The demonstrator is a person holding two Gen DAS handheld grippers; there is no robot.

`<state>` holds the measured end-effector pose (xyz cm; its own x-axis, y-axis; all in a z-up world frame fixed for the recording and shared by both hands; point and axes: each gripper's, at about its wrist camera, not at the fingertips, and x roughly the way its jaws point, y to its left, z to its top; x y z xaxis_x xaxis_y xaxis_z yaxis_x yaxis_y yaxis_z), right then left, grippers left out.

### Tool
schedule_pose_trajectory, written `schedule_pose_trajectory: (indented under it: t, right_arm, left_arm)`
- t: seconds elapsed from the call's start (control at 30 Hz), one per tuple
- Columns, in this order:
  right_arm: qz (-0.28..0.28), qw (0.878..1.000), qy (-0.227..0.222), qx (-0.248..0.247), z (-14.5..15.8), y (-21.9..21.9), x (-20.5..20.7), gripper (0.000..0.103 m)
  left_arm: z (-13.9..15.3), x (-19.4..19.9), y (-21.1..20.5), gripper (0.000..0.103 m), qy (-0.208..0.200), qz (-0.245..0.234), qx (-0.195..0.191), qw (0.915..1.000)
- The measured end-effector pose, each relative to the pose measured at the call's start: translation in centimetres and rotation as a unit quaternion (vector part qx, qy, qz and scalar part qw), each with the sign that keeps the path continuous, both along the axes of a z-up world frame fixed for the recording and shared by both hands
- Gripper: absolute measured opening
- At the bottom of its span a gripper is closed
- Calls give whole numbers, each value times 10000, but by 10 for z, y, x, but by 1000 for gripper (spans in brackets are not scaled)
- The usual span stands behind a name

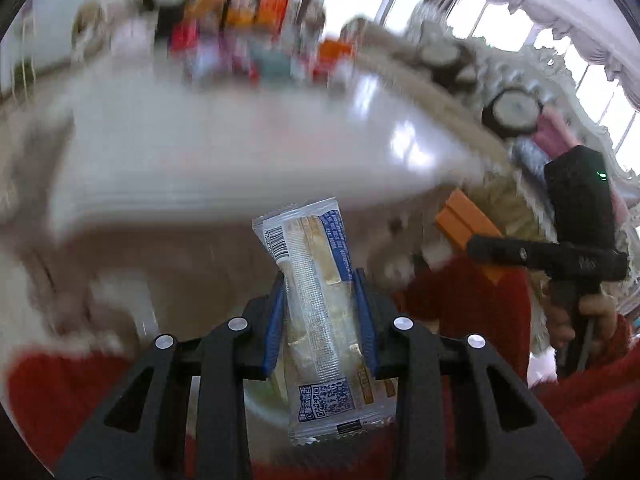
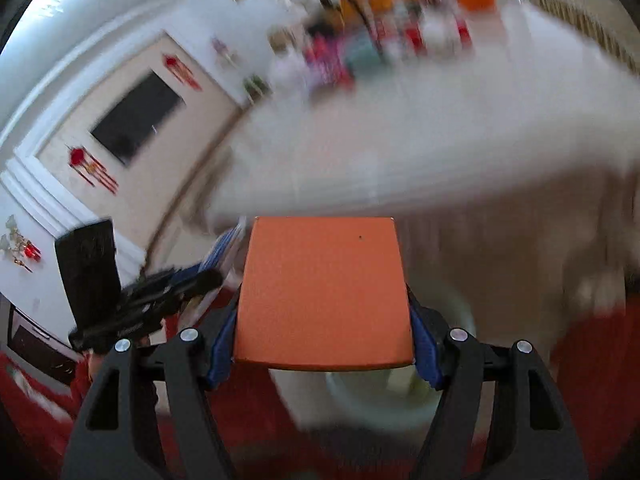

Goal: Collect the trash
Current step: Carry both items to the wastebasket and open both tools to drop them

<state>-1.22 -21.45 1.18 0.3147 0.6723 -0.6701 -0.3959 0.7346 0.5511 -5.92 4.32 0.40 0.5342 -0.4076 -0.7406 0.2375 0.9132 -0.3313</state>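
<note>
My left gripper (image 1: pixel 320 292) is shut on a white and blue snack wrapper (image 1: pixel 316 308) that stands upright between the blue pads, held in the air in front of the white table's edge. My right gripper (image 2: pixel 324 312) is shut on a flat orange box (image 2: pixel 324 292), seen from above in the right wrist view; the box also shows in the left wrist view (image 1: pixel 464 224) at the right, with the right gripper (image 1: pixel 480 240) around it. The left gripper with its wrapper shows at the left in the right wrist view (image 2: pixel 200 276). Both views are blurred.
A white table (image 1: pixel 240 152) fills the middle, with a blurred cluster of colourful packages (image 1: pixel 248 40) at its far side. A pale round bin (image 2: pixel 384 396) sits low under the right gripper. Red fabric (image 1: pixel 60 392) lies below. A dark screen (image 2: pixel 136 116) hangs on the wall.
</note>
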Motion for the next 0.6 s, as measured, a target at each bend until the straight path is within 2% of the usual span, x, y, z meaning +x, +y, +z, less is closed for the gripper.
schedule_pose_trajectory:
  t: [0.07, 0.13, 0.17, 0.27, 0.33, 0.4, 0.5, 0.6]
  right_arm:
    - [-37, 9985, 444, -328, -38, 7, -9, 68]
    - [-89, 9954, 729, -622, -74, 14, -1, 68]
    - [-84, 9932, 851, -786, -91, 18, 6, 68]
    - [63, 9860, 943, -1373, -136, 40, 34, 67]
    - [92, 9800, 922, -1761, -161, 55, 46, 67]
    - [122, 9760, 1103, -1873, -182, 65, 46, 67]
    - [244, 9696, 1222, -2108, -194, 68, 38, 67]
    - [194, 9682, 1169, -2201, -194, 72, 40, 67]
  left_arm:
    - [-36, 1, -8, 32, 492, -30, -50, 9988]
    - [-69, 13, -15, 32, 856, -80, -123, 9962]
    - [-90, 25, -20, 32, 1045, -44, 30, 9945]
    - [-136, 53, -37, 32, 1162, 109, 736, 9904]
    - [-164, 61, -45, 32, 1228, 190, 971, 9875]
    - [-189, 60, -49, 32, 1521, 192, 1013, 9830]
    - [-204, 58, -49, 32, 1805, 171, 1049, 9778]
    - [-204, 60, -45, 32, 1765, 241, 1013, 9788]
